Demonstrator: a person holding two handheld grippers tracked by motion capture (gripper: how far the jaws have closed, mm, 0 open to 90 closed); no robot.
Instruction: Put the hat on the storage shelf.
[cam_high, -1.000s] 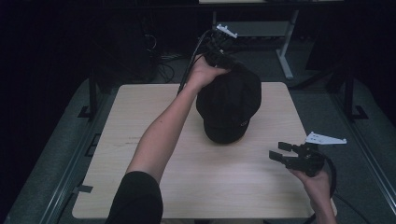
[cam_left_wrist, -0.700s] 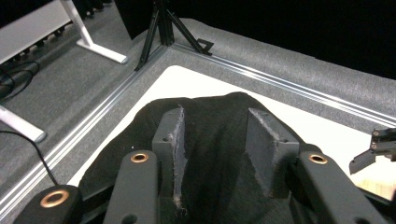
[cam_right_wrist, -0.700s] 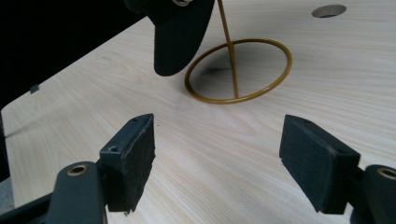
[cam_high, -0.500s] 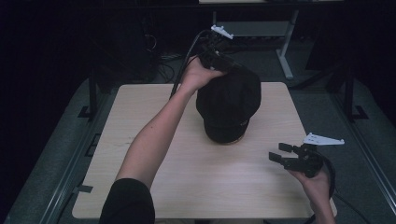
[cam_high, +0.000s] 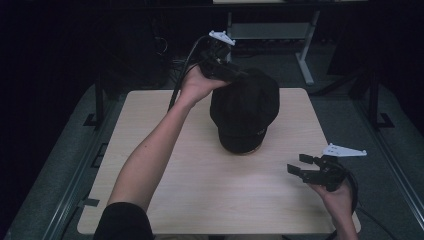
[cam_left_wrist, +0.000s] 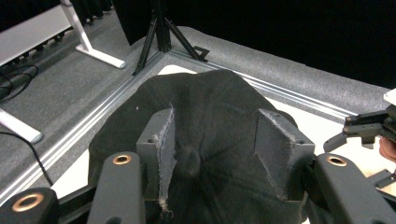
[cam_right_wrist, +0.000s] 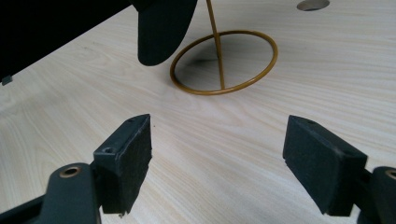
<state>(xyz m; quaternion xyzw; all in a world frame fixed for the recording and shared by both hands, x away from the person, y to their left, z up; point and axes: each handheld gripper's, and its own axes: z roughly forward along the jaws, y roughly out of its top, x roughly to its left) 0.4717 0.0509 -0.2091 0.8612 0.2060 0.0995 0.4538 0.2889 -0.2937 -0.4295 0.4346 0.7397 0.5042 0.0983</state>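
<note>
The black cap (cam_high: 245, 112) sits on a gold wire stand (cam_right_wrist: 223, 63) just past the middle of the wooden table (cam_high: 165, 150). The left gripper (cam_high: 225, 70) is at the cap's eleven o'clock edge — its jaws have just been opening, spread over the crown with cloth between the pads. The right gripper (cam_high: 302, 167) hovers at the cap's four o'clock, jaws apart and empty, having just widened slightly.

A pale wooden table (cam_high: 165, 150) stands on grey carpet (cam_high: 60, 165).
</note>
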